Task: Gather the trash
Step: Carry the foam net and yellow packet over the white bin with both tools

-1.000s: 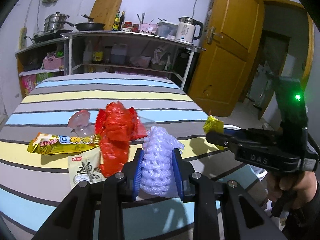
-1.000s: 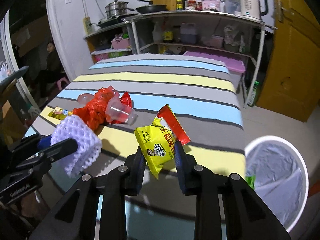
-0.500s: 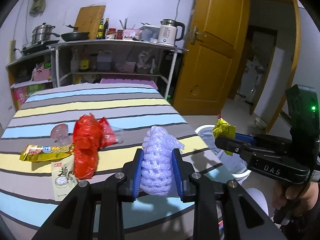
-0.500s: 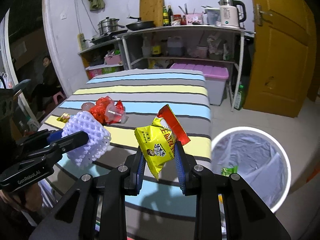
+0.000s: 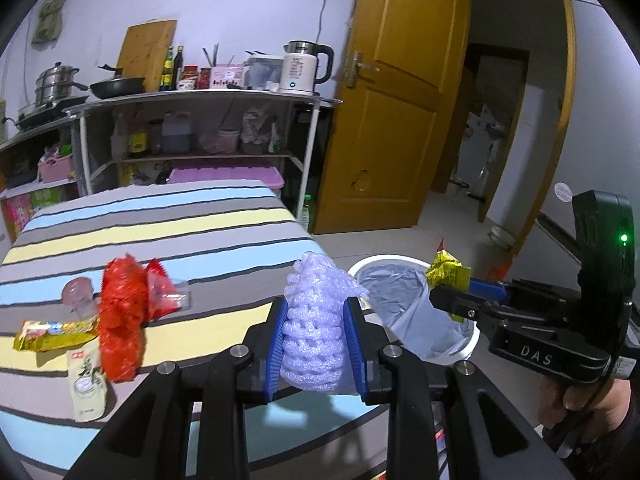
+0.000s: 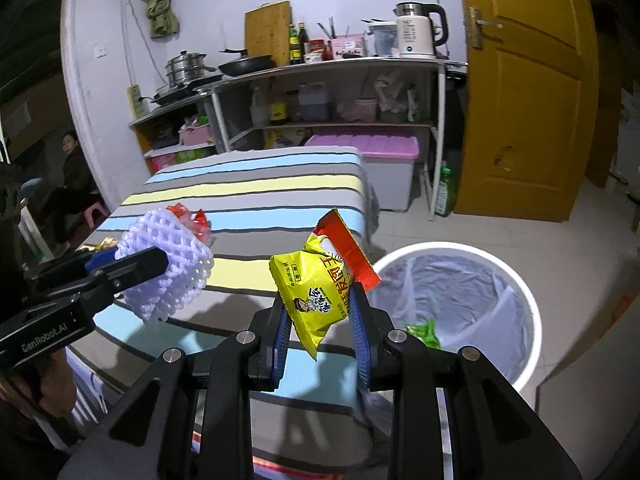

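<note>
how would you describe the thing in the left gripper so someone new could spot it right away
Start at the striped table and come to its near edge by the white bin. There the left gripper is clamped on a white foam fruit net. Its puffy open mesh sets it apart from the flat yellow snack packet in the right gripper.

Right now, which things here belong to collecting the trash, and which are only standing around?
Job:
foam net
yellow packet
red bag
plastic cup
two wrappers
bin

Standing around:
kettle
pan
steamer pot
purple box
door
</note>
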Tool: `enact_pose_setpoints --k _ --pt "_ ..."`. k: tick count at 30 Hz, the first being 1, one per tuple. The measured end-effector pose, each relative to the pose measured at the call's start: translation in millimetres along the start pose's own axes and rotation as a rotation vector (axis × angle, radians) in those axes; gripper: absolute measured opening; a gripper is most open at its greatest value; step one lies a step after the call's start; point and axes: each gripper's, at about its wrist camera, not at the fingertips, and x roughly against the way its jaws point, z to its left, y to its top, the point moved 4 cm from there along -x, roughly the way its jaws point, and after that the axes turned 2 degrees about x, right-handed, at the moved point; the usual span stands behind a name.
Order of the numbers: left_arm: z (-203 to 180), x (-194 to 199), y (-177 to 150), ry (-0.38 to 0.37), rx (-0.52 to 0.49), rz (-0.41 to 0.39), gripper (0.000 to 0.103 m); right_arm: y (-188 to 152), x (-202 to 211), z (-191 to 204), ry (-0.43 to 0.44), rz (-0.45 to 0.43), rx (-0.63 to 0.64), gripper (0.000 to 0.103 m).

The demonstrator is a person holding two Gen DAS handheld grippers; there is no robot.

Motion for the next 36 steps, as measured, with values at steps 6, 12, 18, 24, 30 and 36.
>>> enact_pose_setpoints --k 6,12,18,24,30,36 --pt "-20.2 -15.6 10.6 -0.031 -0.023 0.002 0.029 -2.9 5.5 -18.0 -0.032 -0.007 -0.024 0.029" --pt "-40.6 -31.7 18.1 -0.059 -0.050 0.009 0.029 -7.9 7.7 -40.5 -0.065 -0.006 -0.062 0.029" --pt "-58.5 -48.1 21.6 -0.086 -0.070 0.020 0.029 -13.1 8.0 -61.7 -0.094 -0.001 -0.095 0.029" --pt "-70.5 -66.1 21.2 -0.108 -0.073 0.042 0.029 -17.6 6.4 -78.6 -0.120 0.010 -0.131 0.029" --pt "-81.9 -86.7 21.8 -0.123 -0.082 0.069 0.029 -22.2 -0.2 -96.1 -0.135 0.023 -0.163 0.029" --pt "-93.8 -112.0 18.4 -0.134 -0.088 0.105 0.029 -27.9 -7.5 -109.6 -0.152 0.043 -0.185 0.029"
